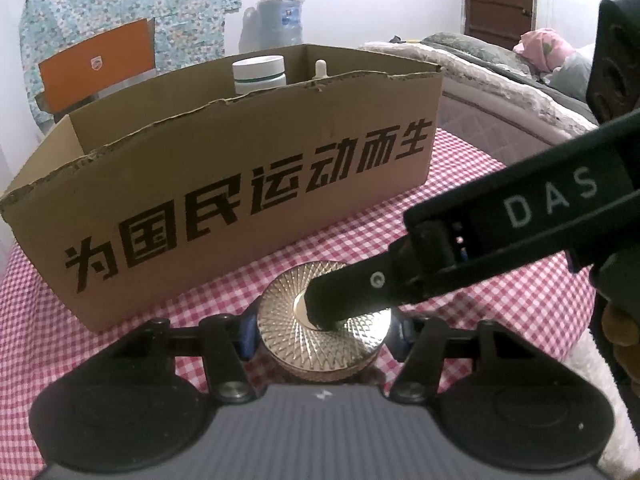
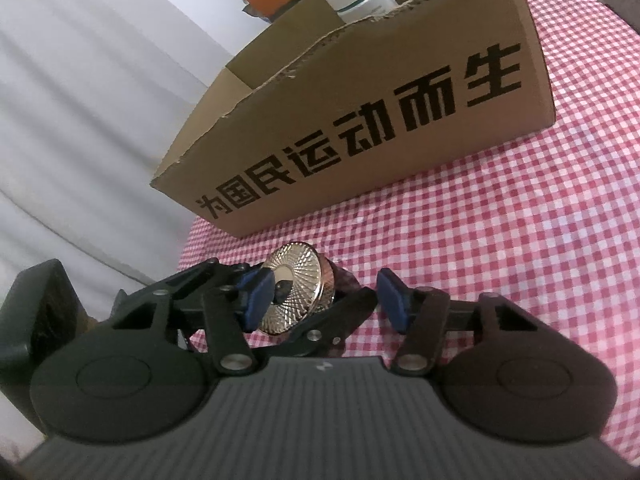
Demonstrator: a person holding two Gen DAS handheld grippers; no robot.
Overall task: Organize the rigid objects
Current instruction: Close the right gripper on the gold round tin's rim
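A round jar with a ribbed gold lid (image 1: 320, 332) stands on the checked tablecloth in front of a cardboard box (image 1: 224, 184). My left gripper (image 1: 322, 330) is shut on the jar, its blue pads against the sides. In the left wrist view the right gripper's finger (image 1: 352, 292) lies across the lid's top. In the right wrist view my right gripper (image 2: 324, 300) is open, its left pad (image 2: 256, 300) over the gold lid (image 2: 294, 292), its right pad (image 2: 392, 300) over bare cloth. A white jar (image 1: 259, 74) and a dropper bottle (image 1: 321, 69) stand inside the box.
Red-and-white checked cloth (image 2: 500, 248) covers the table. The box (image 2: 380, 120) stands just behind the jar. A bed with bedding (image 1: 520, 80) lies to the right, an orange box (image 1: 96, 64) and a water jug (image 1: 280, 20) behind.
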